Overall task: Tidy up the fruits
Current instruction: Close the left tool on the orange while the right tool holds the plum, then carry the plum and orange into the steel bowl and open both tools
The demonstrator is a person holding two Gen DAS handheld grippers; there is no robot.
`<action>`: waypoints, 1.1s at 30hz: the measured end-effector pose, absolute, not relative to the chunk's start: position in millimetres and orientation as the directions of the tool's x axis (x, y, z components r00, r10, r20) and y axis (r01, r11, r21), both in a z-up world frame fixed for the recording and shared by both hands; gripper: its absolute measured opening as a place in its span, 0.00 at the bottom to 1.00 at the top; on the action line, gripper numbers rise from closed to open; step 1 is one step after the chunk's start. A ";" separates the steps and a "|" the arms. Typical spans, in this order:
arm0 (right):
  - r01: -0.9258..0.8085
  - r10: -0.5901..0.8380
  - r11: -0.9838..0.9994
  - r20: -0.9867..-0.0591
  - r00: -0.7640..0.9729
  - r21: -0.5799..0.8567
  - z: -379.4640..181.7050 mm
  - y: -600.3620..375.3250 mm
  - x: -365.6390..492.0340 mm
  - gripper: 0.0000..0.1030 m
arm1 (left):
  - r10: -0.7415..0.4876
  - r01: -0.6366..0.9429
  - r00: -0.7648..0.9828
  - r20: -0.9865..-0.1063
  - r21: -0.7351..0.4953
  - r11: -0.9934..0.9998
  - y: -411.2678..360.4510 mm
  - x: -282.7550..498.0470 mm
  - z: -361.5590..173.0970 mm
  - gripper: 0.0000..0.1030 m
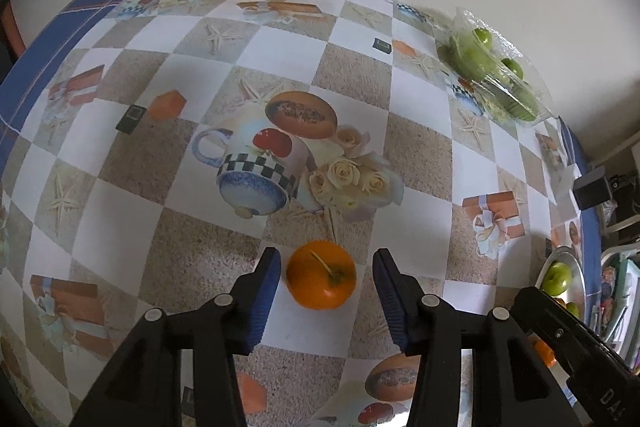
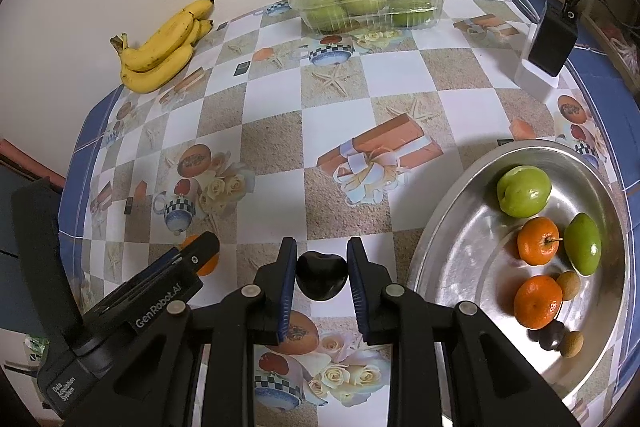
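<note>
In the left wrist view my left gripper (image 1: 326, 277) is open, its jaws on either side of an orange tangerine (image 1: 321, 275) that rests on the tablecloth, with gaps on both sides. In the right wrist view my right gripper (image 2: 322, 277) is shut on a dark plum (image 2: 321, 275), just left of the metal tray (image 2: 448, 239). The tray holds two tangerines (image 2: 538, 241), green fruits (image 2: 523, 191), a dark plum and small brown fruits. The left gripper's body (image 2: 160, 291) shows at lower left, with the tangerine (image 2: 206, 261) partly hidden behind it.
A banana bunch (image 2: 164, 47) lies at the table's far edge by the wall. A clear plastic box of green fruits (image 2: 368, 1) stands at the back. A black device on a white stand (image 2: 550, 47) is at the far right. The table edge runs along the left.
</note>
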State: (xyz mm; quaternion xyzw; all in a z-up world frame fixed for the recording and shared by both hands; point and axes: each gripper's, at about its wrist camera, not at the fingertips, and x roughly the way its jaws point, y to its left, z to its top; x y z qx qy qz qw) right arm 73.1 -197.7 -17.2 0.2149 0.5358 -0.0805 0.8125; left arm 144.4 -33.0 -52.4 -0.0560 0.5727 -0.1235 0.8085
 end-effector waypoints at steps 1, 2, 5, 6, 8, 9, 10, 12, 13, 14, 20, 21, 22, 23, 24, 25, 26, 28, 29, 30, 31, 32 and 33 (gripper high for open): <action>0.361 0.100 0.894 -0.905 0.413 0.264 -17.3 -197.9 73.0 0.26 | -0.261 0.137 0.314 -0.913 -0.228 0.964 -33.9 144.5 -52.7 0.50; 0.361 0.100 0.895 -0.905 0.413 0.263 -17.2 -197.9 72.9 0.26 | -0.257 0.138 0.315 -0.914 -0.224 0.965 -34.4 144.3 -53.0 0.50; 0.362 0.099 0.894 -0.905 0.413 0.263 -17.3 -198.0 72.6 0.26 | -0.243 0.138 0.314 -0.918 -0.209 0.968 -35.4 144.2 -54.6 0.44; 0.362 0.100 0.894 -0.905 0.413 0.264 -17.3 -198.0 72.6 0.26 | -0.230 0.135 0.316 -0.920 -0.196 0.971 -35.5 144.1 -55.0 0.38; 0.363 0.100 0.894 -0.905 0.413 0.264 -17.2 -199.0 72.4 0.26 | -0.236 0.134 0.318 -0.918 -0.203 0.970 -33.4 143.8 -54.4 0.38; 0.362 0.100 0.894 -0.905 0.413 0.265 -17.2 -199.1 72.3 0.26 | -0.239 0.132 0.318 -0.918 -0.206 0.970 -32.4 143.6 -53.7 0.38; 0.362 0.100 0.894 -0.905 0.414 0.265 -17.2 -199.1 72.3 0.26 | -0.241 0.131 0.322 -0.915 -0.209 0.969 -31.2 143.3 -52.0 0.38; 0.361 0.101 0.894 -0.904 0.416 0.266 -16.3 -199.9 72.4 0.26 | -0.249 0.135 0.333 -0.909 -0.215 0.967 -30.1 142.0 -46.0 0.38; 0.361 0.101 0.894 -0.903 0.418 0.267 -15.8 -200.2 72.3 0.26 | -0.254 0.137 0.339 -0.906 -0.219 0.966 -30.0 141.2 -42.4 0.38; 0.361 0.101 0.893 -0.903 0.419 0.268 -15.5 -200.4 72.2 0.26 | -0.258 0.141 0.344 -0.903 -0.222 0.965 -30.2 140.1 -38.9 0.38; 0.365 0.099 0.892 -0.902 0.420 0.267 -13.9 -202.5 68.9 0.26 | -0.282 0.175 0.372 -0.885 -0.231 0.957 -38.7 133.2 -18.4 0.38; 0.367 0.098 0.891 -0.903 0.419 0.267 -14.0 -203.3 67.7 0.26 | -0.288 0.180 0.372 -0.882 -0.235 0.955 -40.2 131.5 -15.6 0.38; 0.369 0.097 0.890 -0.903 0.418 0.267 -14.1 -204.6 66.6 0.26 | -0.291 0.183 0.372 -0.881 -0.238 0.954 -41.2 130.1 -13.7 0.38; 0.372 0.096 0.889 -0.903 0.418 0.267 -14.1 -205.9 65.2 0.26 | -0.295 0.186 0.372 -0.880 -0.240 0.953 -43.3 128.9 -12.0 0.38; 0.374 0.095 0.888 -0.904 0.418 0.266 -13.9 -207.5 63.6 0.26 | -0.299 0.193 0.373 -0.878 -0.242 0.951 -45.6 127.1 -9.9 0.38; 0.377 0.094 0.887 -0.904 0.418 0.267 -13.8 -209.8 61.9 0.26 | -0.304 0.201 0.374 -0.876 -0.244 0.949 -48.4 124.9 -7.9 0.38; 0.381 0.093 0.885 -0.904 0.418 0.268 -13.8 -212.4 60.2 0.26 | -0.309 0.210 0.376 -0.874 -0.245 0.947 -51.7 123.1 -5.7 0.38; 0.393 0.088 0.880 -0.904 0.417 0.267 -13.8 -219.5 56.0 0.26 | -0.322 0.235 0.377 -0.868 -0.246 0.940 -60.5 118.1 -1.3 0.38; 0.401 0.085 0.876 -0.905 0.416 0.267 -14.0 -223.9 53.5 0.26 | -0.329 0.250 0.377 -0.866 -0.247 0.936 -65.9 114.9 1.2 0.38; 0.412 0.078 0.872 -0.907 0.414 0.263 -14.4 -228.4 51.0 0.26 | -0.335 0.263 0.377 -0.863 -0.247 0.933 -70.4 111.4 3.5 0.38; 0.424 0.067 0.869 -0.910 0.410 0.255 -14.9 -233.4 48.2 0.26 | -0.343 0.280 0.376 -0.861 -0.248 0.928 -76.9 107.6 5.8 0.38; 0.437 0.056 0.865 -0.913 0.405 0.247 -15.4 -239.6 45.3 0.26 | -0.352 0.297 0.373 -0.859 -0.249 0.922 -83.8 104.1 7.4 0.38; 0.452 0.048 0.858 -0.915 0.401 0.243 -16.1 -246.9 41.8 0.26 | -0.358 0.311 0.370 -0.857 -0.249 0.917 -89.4 101.1 8.4 0.38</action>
